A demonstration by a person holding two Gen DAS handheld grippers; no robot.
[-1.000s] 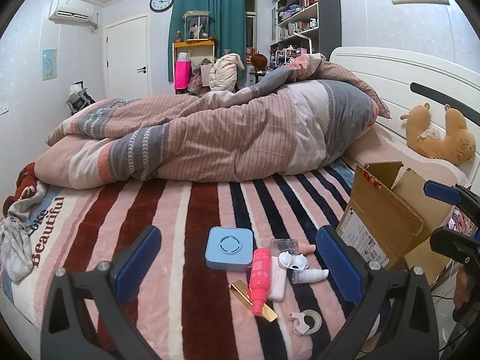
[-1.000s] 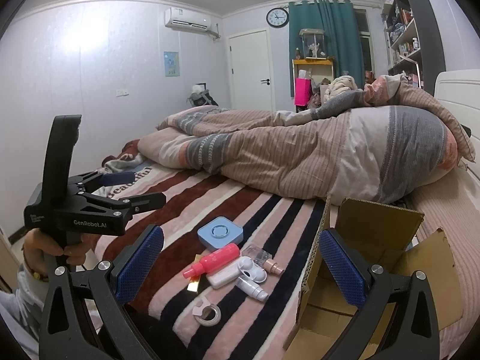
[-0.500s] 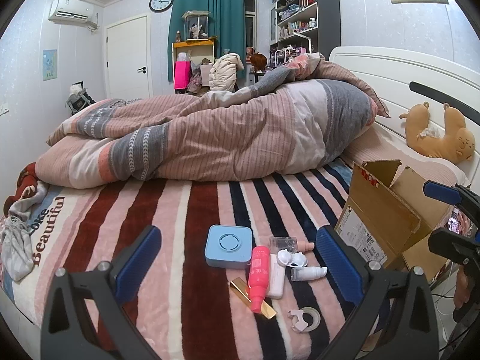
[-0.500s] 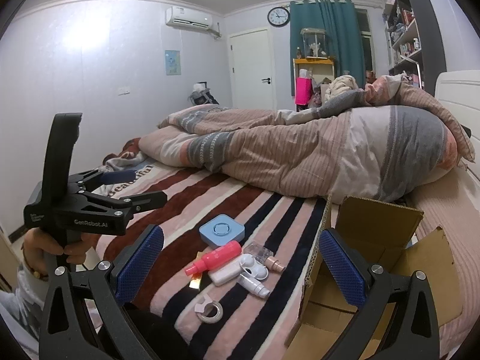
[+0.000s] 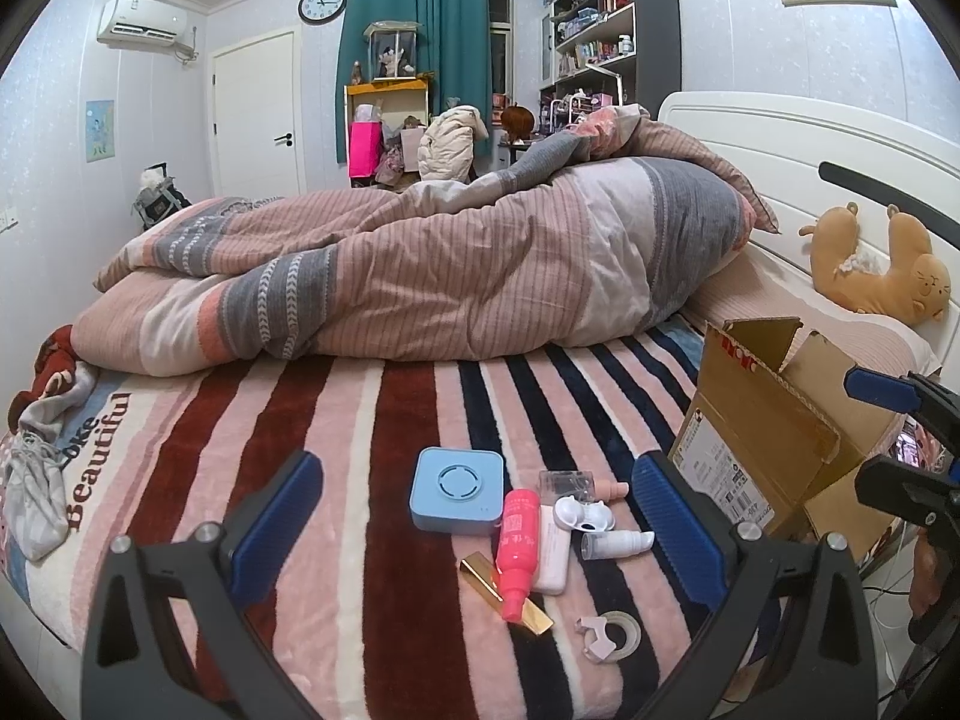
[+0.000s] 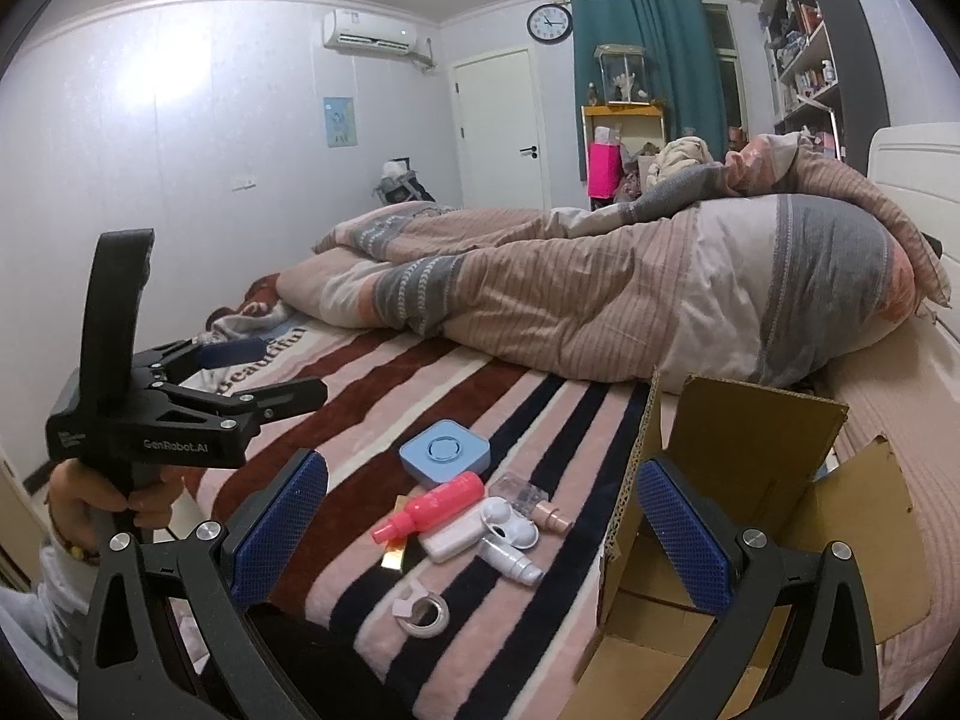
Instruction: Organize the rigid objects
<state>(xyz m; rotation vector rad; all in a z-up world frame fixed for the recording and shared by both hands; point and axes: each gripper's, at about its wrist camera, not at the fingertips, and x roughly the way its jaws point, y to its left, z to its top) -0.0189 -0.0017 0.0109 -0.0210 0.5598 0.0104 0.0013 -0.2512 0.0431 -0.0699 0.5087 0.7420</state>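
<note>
A cluster of small items lies on the striped blanket near the bed's front edge: a light-blue square case (image 5: 456, 489) (image 6: 445, 451), a pink bottle (image 5: 517, 543) (image 6: 432, 507), a white flat box (image 5: 552, 549), a white earbud case (image 5: 582, 514) (image 6: 510, 525), a white tube (image 5: 618, 542) (image 6: 510, 561), a gold bar (image 5: 504, 591) and a tape dispenser (image 5: 609, 636) (image 6: 423, 606). An open cardboard box (image 5: 774, 438) (image 6: 750, 480) stands to their right. My left gripper (image 5: 477, 531) is open and empty above the cluster. My right gripper (image 6: 483, 540) is open and empty, straddling the box wall.
A bunched striped duvet (image 5: 420, 282) fills the far half of the bed. A plush toy (image 5: 876, 270) lies by the white headboard. Crumpled cloth (image 5: 36, 468) lies at the left edge. The left gripper shows in the right wrist view (image 6: 240, 375).
Both views have shifted only slightly; the items sit a touch higher in the left wrist view. Nothing was grasped or moved.
</note>
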